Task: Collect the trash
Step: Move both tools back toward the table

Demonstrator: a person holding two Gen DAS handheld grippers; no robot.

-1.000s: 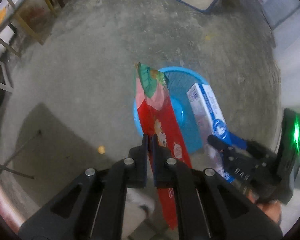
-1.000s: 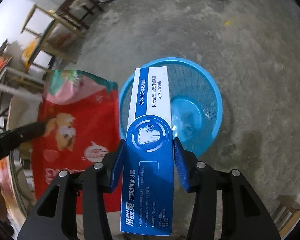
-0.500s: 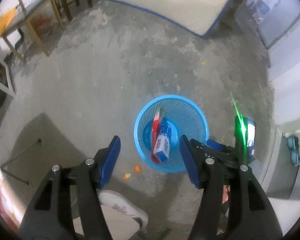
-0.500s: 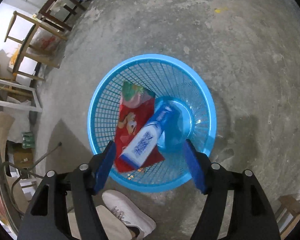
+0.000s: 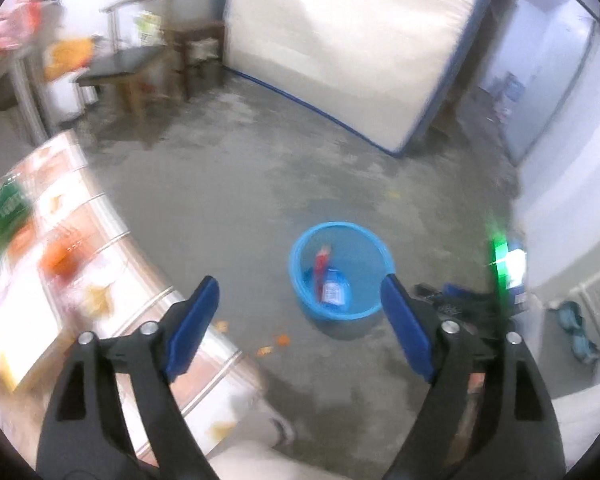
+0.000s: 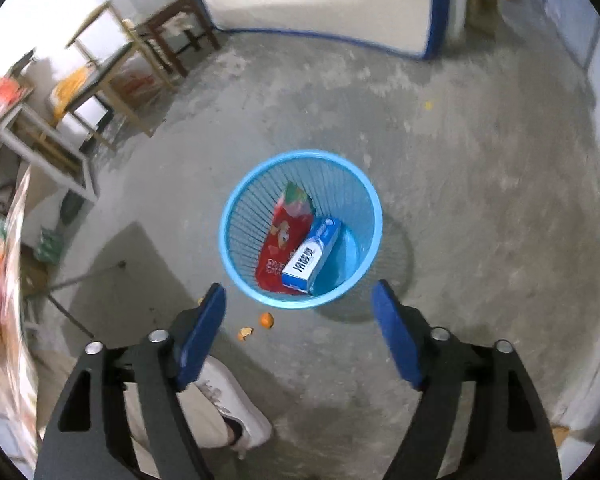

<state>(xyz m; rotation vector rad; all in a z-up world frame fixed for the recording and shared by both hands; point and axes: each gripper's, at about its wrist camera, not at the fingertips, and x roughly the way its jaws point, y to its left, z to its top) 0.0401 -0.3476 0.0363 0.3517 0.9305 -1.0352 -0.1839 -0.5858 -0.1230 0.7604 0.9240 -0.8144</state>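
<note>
A blue mesh basket (image 6: 236, 216) (image 5: 374, 244) stands on the concrete floor. Inside it lie a red snack bag (image 6: 286, 240) (image 5: 322, 264) and a blue-and-white toothpaste box (image 6: 312, 256) (image 5: 334, 290). My right gripper (image 6: 299, 300) hangs high above the basket's near rim, its jaws still opening, nothing between them. My left gripper (image 5: 299, 294) is higher and further back, jaws also opening and empty. Bits of orange peel (image 6: 266, 320) (image 5: 282, 340) lie on the floor near the basket. The right gripper's body shows at the right of the left wrist view.
A table with a patterned cloth (image 5: 72, 280) carrying food scraps lies at the left. Wooden chairs and stools (image 6: 112, 80) stand at the back left, a white mattress (image 5: 340, 52) leans on the far wall. A person's white shoe (image 6: 228, 404) is below the grippers.
Both grippers let go: the red bag and the toothpaste box dropped into the basket. Both hands then rose and drew back, the left one furthest, bringing the table into view.
</note>
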